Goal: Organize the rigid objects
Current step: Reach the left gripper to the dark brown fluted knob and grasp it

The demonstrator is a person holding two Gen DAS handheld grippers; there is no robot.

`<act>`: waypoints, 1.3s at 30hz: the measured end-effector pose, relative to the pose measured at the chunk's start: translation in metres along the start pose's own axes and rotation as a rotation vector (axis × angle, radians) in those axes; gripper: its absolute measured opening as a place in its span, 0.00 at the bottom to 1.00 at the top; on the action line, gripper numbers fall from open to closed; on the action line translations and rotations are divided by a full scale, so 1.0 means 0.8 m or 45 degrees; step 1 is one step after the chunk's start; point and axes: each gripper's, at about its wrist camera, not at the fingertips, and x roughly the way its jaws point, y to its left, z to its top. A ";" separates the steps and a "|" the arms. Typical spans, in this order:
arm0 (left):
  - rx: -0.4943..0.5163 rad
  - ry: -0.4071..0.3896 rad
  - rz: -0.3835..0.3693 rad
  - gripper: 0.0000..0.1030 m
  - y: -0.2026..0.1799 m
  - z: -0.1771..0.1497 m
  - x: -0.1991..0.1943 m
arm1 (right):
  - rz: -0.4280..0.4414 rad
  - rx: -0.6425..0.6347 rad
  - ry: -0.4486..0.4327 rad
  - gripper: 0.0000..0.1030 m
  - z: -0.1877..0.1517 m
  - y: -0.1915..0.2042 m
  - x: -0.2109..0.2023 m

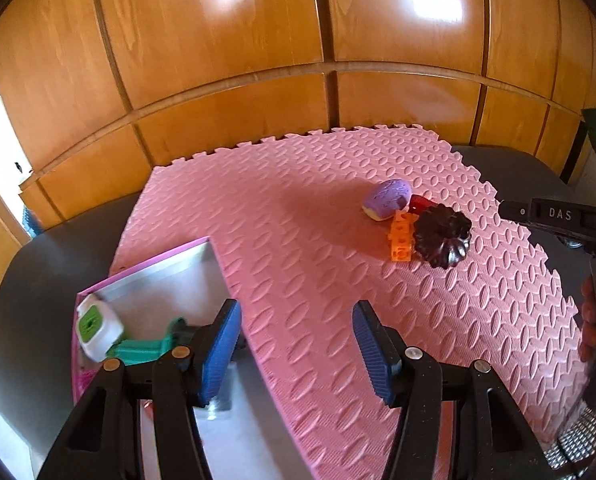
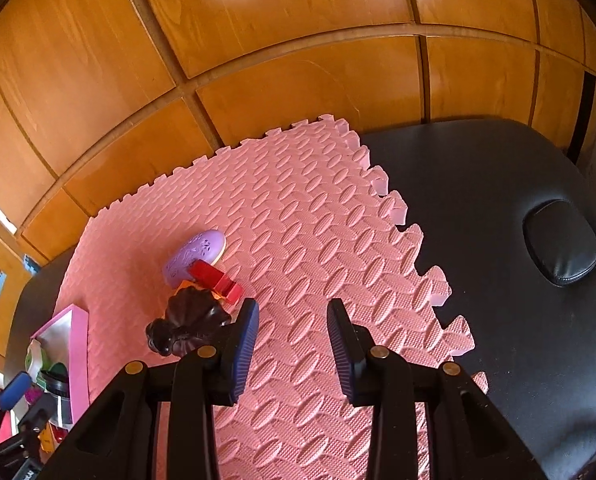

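Two grippers, left and right, fingers apart, empty, lettering "DAS" on black bar.

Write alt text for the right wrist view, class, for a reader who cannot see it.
The open, empty right gripper hovers over a pink foam mat on a dark table. To its left a purple oval toy, a red block and a dark brown fluted mould lie clustered together.

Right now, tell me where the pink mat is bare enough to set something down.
Bare: the wide stretch of pink mat between the pink box and the toy cluster, and the mat's near edge. Crowded: around the purple toy, red piece, orange block and dark brown mould, which lie bunched together.
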 end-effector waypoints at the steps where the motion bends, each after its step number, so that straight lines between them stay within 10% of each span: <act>1: 0.001 0.005 -0.003 0.57 -0.002 0.002 0.004 | 0.001 0.004 0.003 0.34 0.000 0.000 0.000; 26: -0.096 0.156 -0.143 0.56 -0.036 0.034 0.073 | 0.015 0.132 0.058 0.34 0.002 -0.020 0.008; 39: 0.192 -0.009 -0.268 0.77 -0.132 0.070 0.073 | 0.024 0.185 0.028 0.34 0.007 -0.030 -0.001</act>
